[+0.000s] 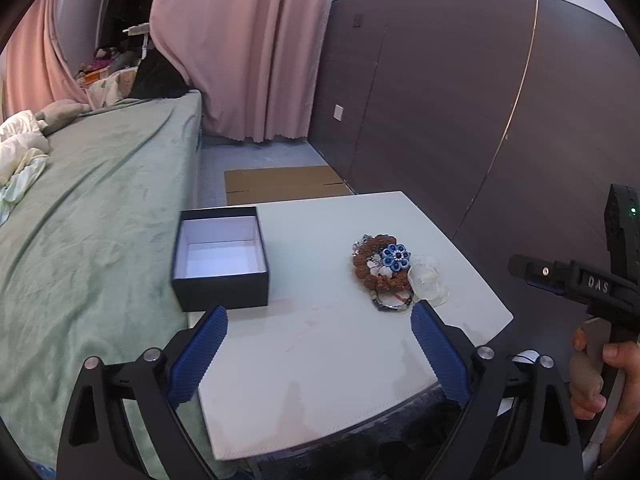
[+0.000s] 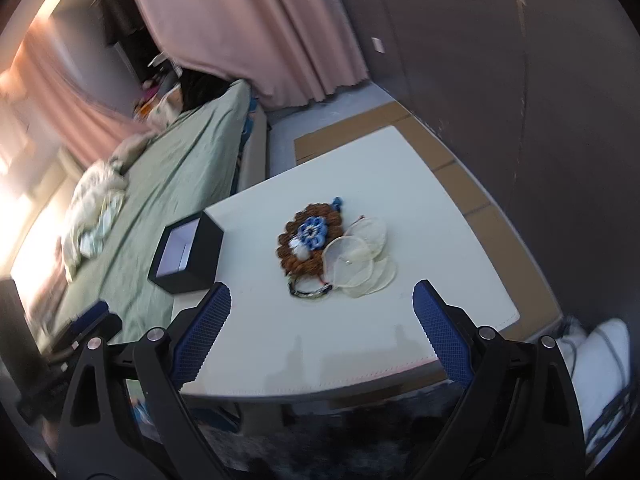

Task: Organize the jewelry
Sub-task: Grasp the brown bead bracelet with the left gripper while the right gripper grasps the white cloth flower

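Note:
A pile of jewelry lies on the white table (image 1: 320, 360): a brown beaded bracelet (image 1: 372, 270) with a blue flower brooch (image 1: 395, 257) on top, translucent shell discs (image 1: 428, 280) and a dark thin bracelet (image 1: 394, 302). An open black box (image 1: 220, 258) with a white, empty inside stands at the table's left edge. My left gripper (image 1: 320, 328) is open and empty, above the table's near part. In the right wrist view the pile shows with the bracelet (image 2: 304, 248), brooch (image 2: 312, 234), discs (image 2: 360, 260) and box (image 2: 186, 254). My right gripper (image 2: 322, 300) is open and empty, short of the pile.
A bed with a green cover (image 1: 92, 208) runs along the table's left side. Flat cardboard (image 1: 284, 184) lies on the floor beyond the table. A dark wall panel (image 1: 460, 100) stands at the right. Pink curtains (image 1: 240, 40) hang at the back.

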`<state>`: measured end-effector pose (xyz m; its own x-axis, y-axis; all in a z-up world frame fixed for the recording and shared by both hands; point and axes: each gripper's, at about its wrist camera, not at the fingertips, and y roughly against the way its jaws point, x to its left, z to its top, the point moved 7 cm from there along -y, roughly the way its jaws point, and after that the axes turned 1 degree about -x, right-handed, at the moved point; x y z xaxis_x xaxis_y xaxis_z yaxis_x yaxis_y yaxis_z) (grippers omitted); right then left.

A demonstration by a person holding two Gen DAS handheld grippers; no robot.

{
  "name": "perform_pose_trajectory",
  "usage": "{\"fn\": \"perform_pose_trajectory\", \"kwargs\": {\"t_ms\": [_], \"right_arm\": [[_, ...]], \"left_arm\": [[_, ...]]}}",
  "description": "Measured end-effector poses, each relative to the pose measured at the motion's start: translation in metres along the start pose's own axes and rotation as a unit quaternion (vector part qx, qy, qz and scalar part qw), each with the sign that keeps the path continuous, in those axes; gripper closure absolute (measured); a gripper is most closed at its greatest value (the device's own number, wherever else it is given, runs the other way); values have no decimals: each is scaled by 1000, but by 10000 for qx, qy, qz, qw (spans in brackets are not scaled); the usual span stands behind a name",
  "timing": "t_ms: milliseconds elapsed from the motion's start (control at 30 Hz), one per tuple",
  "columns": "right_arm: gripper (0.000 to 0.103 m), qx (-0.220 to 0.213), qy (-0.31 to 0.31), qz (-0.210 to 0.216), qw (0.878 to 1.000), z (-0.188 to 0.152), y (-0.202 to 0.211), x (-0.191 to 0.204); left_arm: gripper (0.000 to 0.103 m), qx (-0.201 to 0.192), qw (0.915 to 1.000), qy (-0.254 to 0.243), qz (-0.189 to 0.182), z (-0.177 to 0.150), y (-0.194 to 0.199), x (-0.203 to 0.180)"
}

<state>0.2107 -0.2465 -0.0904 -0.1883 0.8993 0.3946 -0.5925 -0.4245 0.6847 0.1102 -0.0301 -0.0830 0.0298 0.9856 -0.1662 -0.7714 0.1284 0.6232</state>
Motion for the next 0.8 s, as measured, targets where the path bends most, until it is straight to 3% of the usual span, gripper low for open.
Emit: {"fn": "perform_pose_trajectory", "kwargs": {"t_ms": [133,433,667,800], "right_arm": [[15,106,-570,200,9981,8,-11,-20],[26,440,-1083,146,9930,10,-46,-51],[33,710,-925,-204,9930,3,-80,-64],[37,779,-491,-557,9942,3,-100,-63]], "left_arm": [[21,78,9999,-40,-115,4,-19,-6],[37,511,9971,190,-525,5,-75,-12],[48,767,9938,305,-746,-2,-117,-22],[54,798,9934,282,-768,-1,-137,-26]]}}
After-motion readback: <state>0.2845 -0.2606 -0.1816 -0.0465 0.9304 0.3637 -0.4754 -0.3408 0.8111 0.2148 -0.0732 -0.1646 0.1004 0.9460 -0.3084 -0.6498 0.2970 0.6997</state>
